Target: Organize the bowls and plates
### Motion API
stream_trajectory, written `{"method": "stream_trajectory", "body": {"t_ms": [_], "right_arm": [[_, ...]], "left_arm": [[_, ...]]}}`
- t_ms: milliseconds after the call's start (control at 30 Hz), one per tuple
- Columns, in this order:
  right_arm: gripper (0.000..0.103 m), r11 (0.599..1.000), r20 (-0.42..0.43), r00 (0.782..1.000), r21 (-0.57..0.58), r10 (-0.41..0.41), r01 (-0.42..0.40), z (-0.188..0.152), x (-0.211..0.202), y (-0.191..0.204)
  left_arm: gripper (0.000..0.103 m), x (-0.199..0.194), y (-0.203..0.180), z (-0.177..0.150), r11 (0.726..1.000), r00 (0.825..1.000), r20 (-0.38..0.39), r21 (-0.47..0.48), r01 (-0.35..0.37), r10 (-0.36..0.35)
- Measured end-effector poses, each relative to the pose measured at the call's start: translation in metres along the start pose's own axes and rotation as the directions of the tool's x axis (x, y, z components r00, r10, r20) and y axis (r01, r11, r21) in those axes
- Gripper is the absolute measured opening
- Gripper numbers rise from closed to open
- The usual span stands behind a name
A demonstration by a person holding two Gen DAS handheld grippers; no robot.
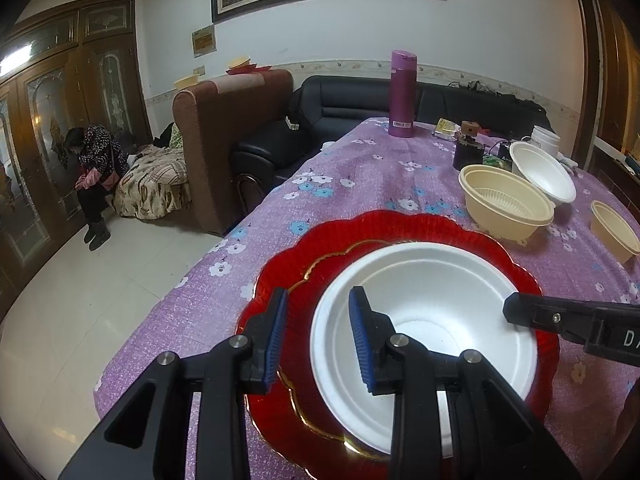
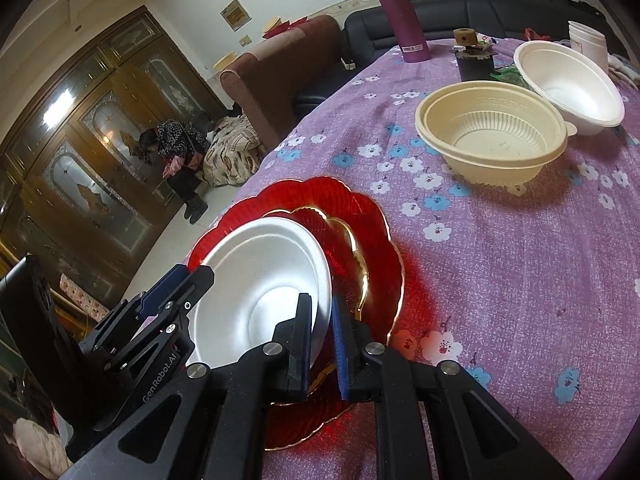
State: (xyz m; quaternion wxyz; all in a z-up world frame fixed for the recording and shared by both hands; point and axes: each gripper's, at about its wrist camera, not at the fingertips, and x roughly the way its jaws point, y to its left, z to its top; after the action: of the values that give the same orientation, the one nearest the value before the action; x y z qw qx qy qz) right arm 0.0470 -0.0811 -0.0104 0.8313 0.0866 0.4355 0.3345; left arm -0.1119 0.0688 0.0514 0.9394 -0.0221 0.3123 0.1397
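A white foam bowl (image 1: 436, 280) sits in a small red gold-rimmed plate (image 1: 308, 308) stacked on a larger red scalloped plate (image 1: 360, 224). My left gripper (image 1: 318, 316) is open, its jaws astride the bowl's left rim without closing on it. My right gripper (image 2: 322, 332) is shut on the bowl's right rim (image 2: 324, 280); its tip also shows in the left wrist view (image 1: 516, 308). A cream ribbed bowl (image 2: 492, 132) and another white foam bowl (image 2: 568, 80) stand farther back. A second cream bowl (image 1: 614, 228) is at the right.
The table has a purple flowered cloth (image 2: 520, 260). A purple flask (image 1: 402, 94), a dark jar (image 1: 466, 148) and a white tub (image 2: 586, 44) stand at the far end. The table's left edge (image 1: 192, 268) drops to the tiled floor. A sofa and a seated person are beyond.
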Motion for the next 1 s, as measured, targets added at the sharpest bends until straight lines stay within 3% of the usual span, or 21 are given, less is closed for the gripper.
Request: {"method": "stream_trajectory", "body": {"t_ms": [267,467,567,667,867,1000], "right_arm": [[0.013,0.999,0.032,0.999,0.035,0.026,-0.027,0.003,-0.018,-0.011],[0.014,0.999,-0.011,0.999,0.005,0.036,-0.036,-0.002,-0.008,-0.007],[0.017,0.999,-0.037,0.998,-0.011,0.044,-0.044,-0.003,-0.006,-0.006],[0.026,0.999,-0.006,0.999,0.005,0.048,-0.048,0.0,-0.017,-0.015],[0.027,0.99,0.086,0.996,0.143,-0.013,0.001,0.023,-0.048,-0.062],[0.027,0.953,0.107,0.993,0.302,-0.049,0.014,0.045,-0.054,-0.11]], "left_arm": [[0.034,-0.011,-0.007,0.005,1.0,1.0,0.029,0.014,0.002,-0.003],[0.035,-0.012,-0.014,0.006,1.0,1.0,0.026,0.024,0.001,-0.001],[0.035,-0.013,-0.014,0.008,1.0,1.0,0.03,0.023,0.0,-0.001],[0.035,-0.014,-0.017,0.01,1.0,0.999,0.031,0.023,0.009,-0.01],[0.036,-0.019,-0.03,0.018,0.997,0.998,0.042,0.055,0.051,-0.053],[0.038,-0.021,-0.041,0.021,0.994,0.995,0.051,0.076,0.083,-0.087]]}}
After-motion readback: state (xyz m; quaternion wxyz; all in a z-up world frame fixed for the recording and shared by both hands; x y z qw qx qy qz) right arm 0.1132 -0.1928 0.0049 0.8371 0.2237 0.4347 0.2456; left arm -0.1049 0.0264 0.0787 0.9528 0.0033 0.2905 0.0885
